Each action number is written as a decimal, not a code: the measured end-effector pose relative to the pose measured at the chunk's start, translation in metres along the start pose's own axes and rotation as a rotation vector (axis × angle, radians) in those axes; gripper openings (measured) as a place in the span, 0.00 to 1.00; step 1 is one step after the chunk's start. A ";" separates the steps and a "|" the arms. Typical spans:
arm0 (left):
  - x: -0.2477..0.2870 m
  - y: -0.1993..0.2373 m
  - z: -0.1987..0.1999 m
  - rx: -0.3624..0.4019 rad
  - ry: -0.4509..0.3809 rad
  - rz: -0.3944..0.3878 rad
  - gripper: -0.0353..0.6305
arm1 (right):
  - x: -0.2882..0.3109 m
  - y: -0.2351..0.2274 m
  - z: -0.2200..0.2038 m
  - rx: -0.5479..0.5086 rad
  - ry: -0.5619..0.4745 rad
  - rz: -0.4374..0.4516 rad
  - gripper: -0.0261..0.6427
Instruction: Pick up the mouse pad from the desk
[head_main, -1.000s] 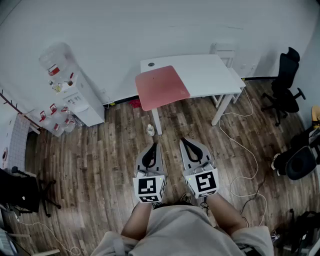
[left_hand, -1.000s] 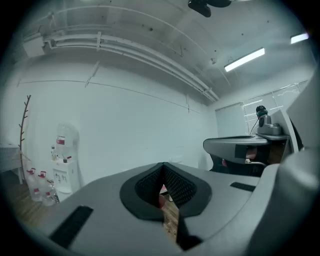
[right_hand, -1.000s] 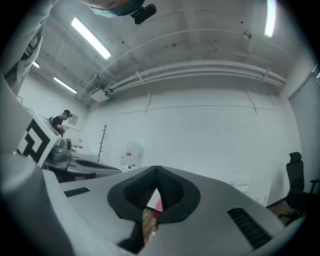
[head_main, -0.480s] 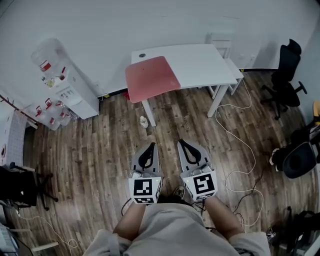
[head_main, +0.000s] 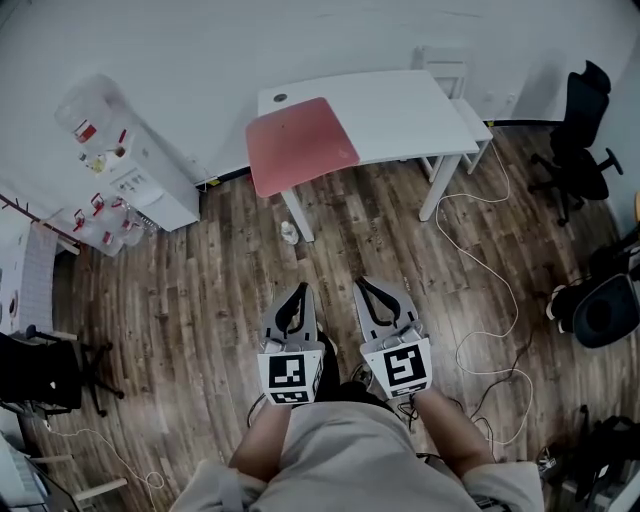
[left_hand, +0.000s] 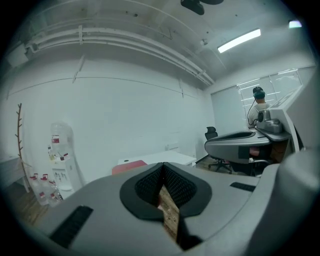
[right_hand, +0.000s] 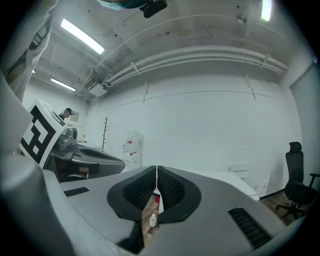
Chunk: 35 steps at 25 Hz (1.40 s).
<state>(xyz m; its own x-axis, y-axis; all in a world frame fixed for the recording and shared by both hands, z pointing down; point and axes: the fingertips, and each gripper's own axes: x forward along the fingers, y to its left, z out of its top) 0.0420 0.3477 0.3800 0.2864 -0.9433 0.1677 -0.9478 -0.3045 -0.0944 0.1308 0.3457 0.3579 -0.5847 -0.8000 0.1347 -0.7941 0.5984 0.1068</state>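
A red mouse pad (head_main: 300, 144) lies on the left end of a white desk (head_main: 400, 110) against the far wall; its near corner hangs a little over the desk edge. My left gripper (head_main: 297, 290) and right gripper (head_main: 366, 286) are held side by side above the wood floor, well short of the desk, both shut with nothing between the jaws. In the left gripper view the mouse pad (left_hand: 129, 165) shows as a pink strip on the desk (left_hand: 170, 158) beyond the shut left gripper (left_hand: 162, 166). The right gripper (right_hand: 156, 172) points toward the same desk (right_hand: 235, 179).
A water dispenser (head_main: 120, 155) with bottles stands at the left wall. A small pale object (head_main: 289, 232) lies on the floor by the desk leg. White cables (head_main: 490, 300) trail across the floor at right. Black office chairs (head_main: 580, 140) stand at the right.
Both grippers have sunk a little and the view has shifted, so the desk and mouse pad now sit slightly higher and further left in the head view. Both stay shut.
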 end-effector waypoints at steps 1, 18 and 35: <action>0.004 -0.001 -0.001 -0.012 -0.002 0.000 0.07 | 0.000 -0.003 -0.002 -0.002 0.008 0.003 0.10; 0.086 0.084 -0.041 -0.105 0.093 0.024 0.07 | 0.102 -0.014 -0.046 -0.089 0.184 0.095 0.10; 0.211 0.225 -0.085 -0.220 0.240 -0.080 0.07 | 0.281 -0.068 -0.083 0.073 0.349 0.058 0.10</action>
<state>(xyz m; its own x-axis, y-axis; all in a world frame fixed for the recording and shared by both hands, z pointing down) -0.1227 0.0910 0.4777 0.3444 -0.8519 0.3946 -0.9388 -0.3157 0.1378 0.0343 0.0840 0.4702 -0.5475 -0.6937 0.4681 -0.7780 0.6279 0.0205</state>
